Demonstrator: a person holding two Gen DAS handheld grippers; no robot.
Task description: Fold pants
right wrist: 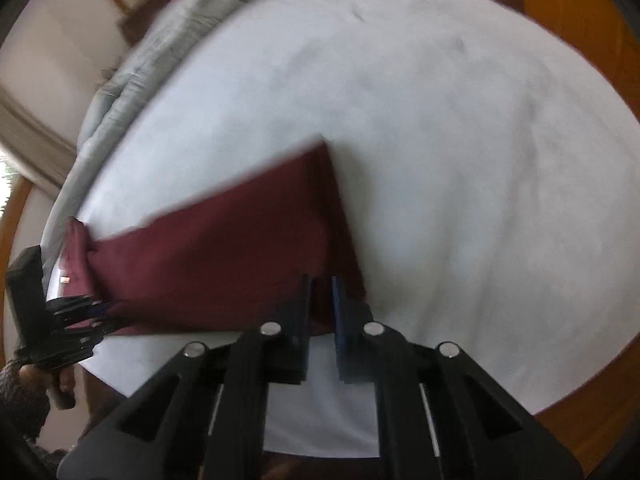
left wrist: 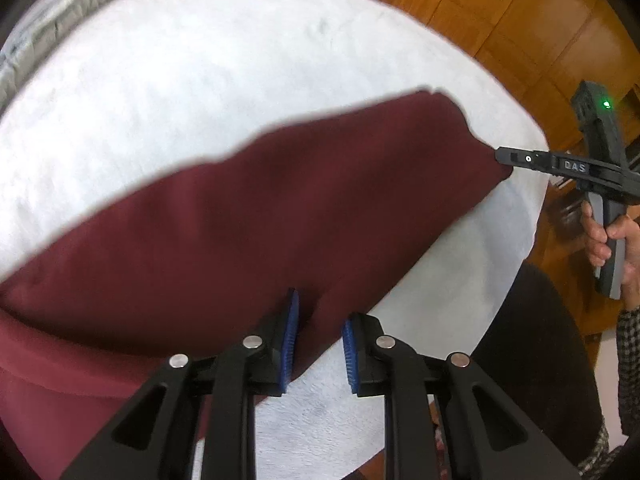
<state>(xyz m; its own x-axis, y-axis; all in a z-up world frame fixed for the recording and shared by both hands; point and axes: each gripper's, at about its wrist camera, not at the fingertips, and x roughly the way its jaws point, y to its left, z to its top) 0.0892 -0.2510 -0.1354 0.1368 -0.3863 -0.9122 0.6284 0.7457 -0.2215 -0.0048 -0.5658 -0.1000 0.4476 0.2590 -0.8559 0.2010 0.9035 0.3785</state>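
Dark red pants (left wrist: pixel 280 208) lie stretched across a white covered surface (left wrist: pixel 200 80), with their near edge raised. My left gripper (left wrist: pixel 320 308) is shut on that near edge, the cloth pinched between its blue pads (left wrist: pixel 290 340). At the far right corner of the pants, my right gripper (left wrist: pixel 500 157) clamps the fabric tip. In the right wrist view the pants (right wrist: pixel 224 252) run off to the left, and the right gripper (right wrist: pixel 321 284) is shut on their near corner. The left gripper (right wrist: pixel 106 312) holds the pants' other end at the left.
Grey folded bedding (left wrist: pixel 60 12) (right wrist: pixel 160 48) lies along the far edge of the white surface (right wrist: pixel 460 160). Wooden floor (left wrist: pixel 540 20) surrounds it. A person's hand (left wrist: pixel 600 236) holds the right gripper's handle beyond the edge, above a dark rounded shape (left wrist: pixel 532 340).
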